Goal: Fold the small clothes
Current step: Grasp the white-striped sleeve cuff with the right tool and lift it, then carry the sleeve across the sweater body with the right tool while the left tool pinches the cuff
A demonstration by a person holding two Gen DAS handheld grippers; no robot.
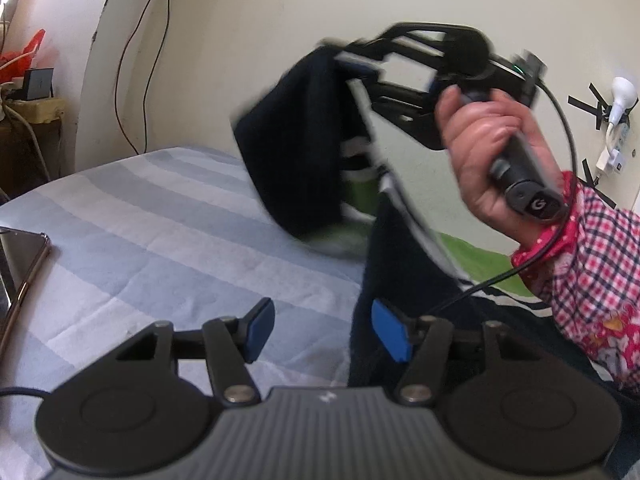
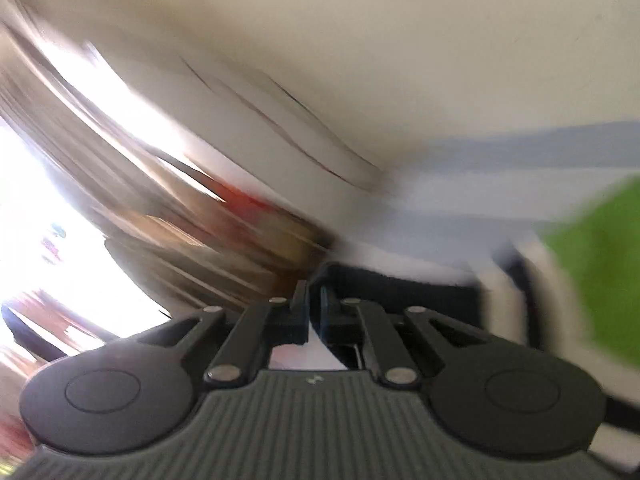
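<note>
While the right wrist view is all smear, wall, striped cloth and a flash of green, the left wrist view gives the whole picture: a hand (image 1: pixel 492 152) in a red checked sleeve (image 1: pixel 592 272) lifts the right gripper (image 1: pixel 344 54) high, and a dark navy garment (image 1: pixel 296 152) with white and green stripes hangs from it, its lower part trailing down to the bed. Up close, the right gripper's (image 2: pixel 314 304) jaws are pressed together with dark cloth pinched at the tips. The left gripper (image 1: pixel 322 330) sits low, its blue pads (image 1: pixel 388 336) apart; the right-hand pad is at the garment's edge, but nothing is clamped. Underneath lies a blue and white striped bedsheet (image 1: pixel 152 232), a phone (image 1: pixel 20 256) at its left edge, a cream wall (image 1: pixel 260 20) behind with loose wires (image 1: pixel 132 60).
</note>
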